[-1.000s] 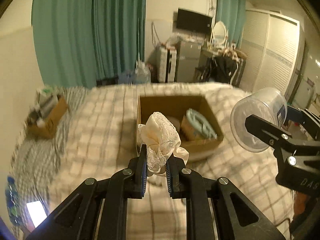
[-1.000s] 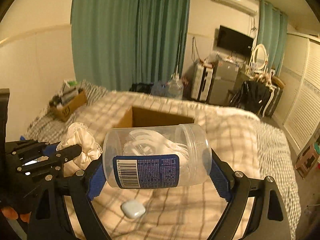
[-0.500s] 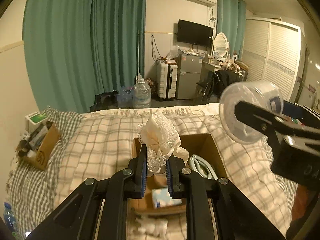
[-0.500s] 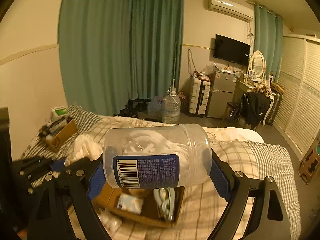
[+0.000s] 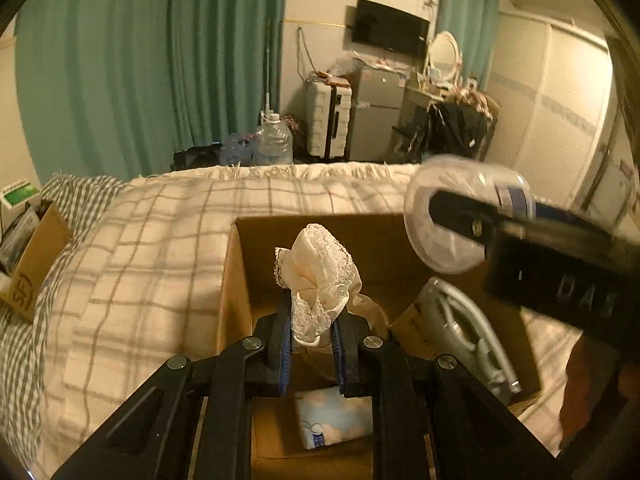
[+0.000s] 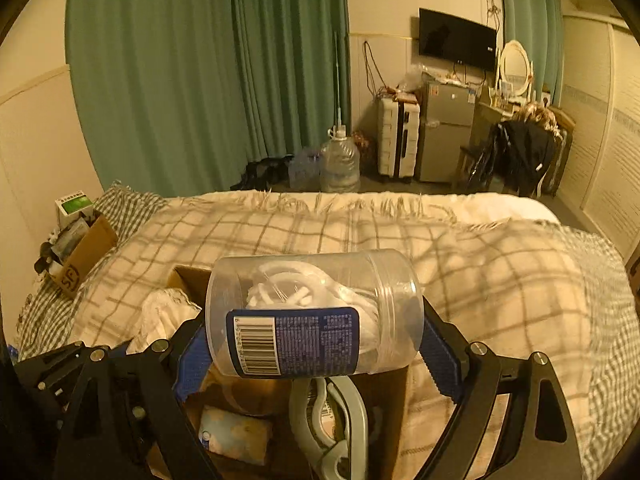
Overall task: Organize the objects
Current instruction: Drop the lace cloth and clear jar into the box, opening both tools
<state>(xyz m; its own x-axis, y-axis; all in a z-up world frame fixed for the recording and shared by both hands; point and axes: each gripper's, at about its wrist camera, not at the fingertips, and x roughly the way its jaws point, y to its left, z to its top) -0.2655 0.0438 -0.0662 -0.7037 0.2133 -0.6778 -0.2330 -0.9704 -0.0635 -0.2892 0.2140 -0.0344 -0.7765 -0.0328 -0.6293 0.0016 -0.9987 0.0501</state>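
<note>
Cardboard box point(image 5: 236, 276) sits open on the bed point(image 5: 152, 248), on a plaid blanket. My left hand-held gripper point(image 5: 311, 344) is clamped on a cream lace cloth bundle point(image 5: 318, 276), which I hold upright above the box's near-left part. My right hand-held gripper point(image 6: 316, 352) is clamped across the ends of a clear plastic jar point(image 6: 312, 312); the jar lies on its side with the blue barcode label facing my camera and white stuff inside, which I can't identify. From the left wrist view the jar point(image 5: 452, 220) hangs over the box's right side, a bit blurred.

Inside the box: a pale blue-white packet point(image 5: 336, 420) on the floor near the front, and a grey-green plastic handled item point(image 5: 468, 332) leaning along the right side, can't tell what it is. The right wrist view shows the same packet point(image 6: 236, 432) and handled item point(image 6: 332, 420) under the jar.

A second, smaller cardboard box point(image 6: 80, 256) with clutter sits at the bed's far left, well apart. Beyond the bed: green curtains point(image 6: 200, 80), a big water bottle point(image 6: 339, 164), a suitcase point(image 6: 398, 140), a wall TV point(image 6: 456, 38).
</note>
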